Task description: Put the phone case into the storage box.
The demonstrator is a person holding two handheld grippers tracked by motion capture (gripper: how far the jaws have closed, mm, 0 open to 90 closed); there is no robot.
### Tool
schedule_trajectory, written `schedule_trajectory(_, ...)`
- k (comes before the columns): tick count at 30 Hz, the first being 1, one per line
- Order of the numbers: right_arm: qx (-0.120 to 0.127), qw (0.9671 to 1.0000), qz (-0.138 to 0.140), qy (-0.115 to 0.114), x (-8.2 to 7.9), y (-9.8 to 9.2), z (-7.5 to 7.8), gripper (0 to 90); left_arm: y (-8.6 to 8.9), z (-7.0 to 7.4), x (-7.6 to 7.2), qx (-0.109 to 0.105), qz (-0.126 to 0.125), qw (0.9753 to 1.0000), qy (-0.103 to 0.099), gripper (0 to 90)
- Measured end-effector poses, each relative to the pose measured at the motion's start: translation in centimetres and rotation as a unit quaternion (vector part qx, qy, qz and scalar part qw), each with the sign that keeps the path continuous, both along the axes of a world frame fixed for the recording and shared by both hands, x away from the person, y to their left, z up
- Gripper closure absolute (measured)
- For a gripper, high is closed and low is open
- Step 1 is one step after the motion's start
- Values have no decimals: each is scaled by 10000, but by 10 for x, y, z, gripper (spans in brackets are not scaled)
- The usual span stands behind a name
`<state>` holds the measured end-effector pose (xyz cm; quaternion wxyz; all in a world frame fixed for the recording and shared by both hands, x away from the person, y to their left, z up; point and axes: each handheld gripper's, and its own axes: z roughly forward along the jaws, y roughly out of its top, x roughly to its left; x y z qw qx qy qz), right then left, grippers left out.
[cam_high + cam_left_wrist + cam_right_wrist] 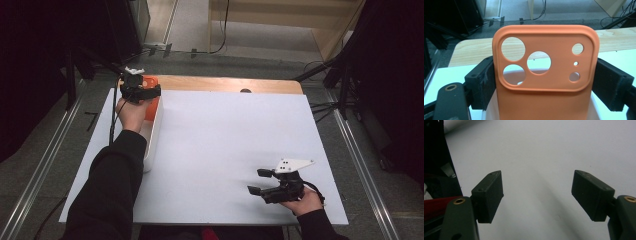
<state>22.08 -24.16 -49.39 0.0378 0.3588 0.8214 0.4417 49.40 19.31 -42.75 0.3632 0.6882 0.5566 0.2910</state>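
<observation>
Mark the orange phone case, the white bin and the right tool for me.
orange phone case (554, 46): left gripper view, on its camera-cutout panel.
white bin (154, 131): high view, on its long side wall.
right tool (258, 181): high view, midway between its open jaw tips.

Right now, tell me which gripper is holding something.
The left gripper, clamped on the orange phone case over the white bin; the right gripper is open.

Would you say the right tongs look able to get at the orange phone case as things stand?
Probably not without a long move. The right tongs hang open over the near right of the white board, while the orange phone case is clamped in the left tongs above the white bin at the far left.
</observation>
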Motion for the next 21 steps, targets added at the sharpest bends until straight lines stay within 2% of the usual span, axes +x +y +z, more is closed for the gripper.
schedule_trajectory(21,12,10000,8,-1,0,1,-1,242,-2,-2,1,89,73,9999,123,148)
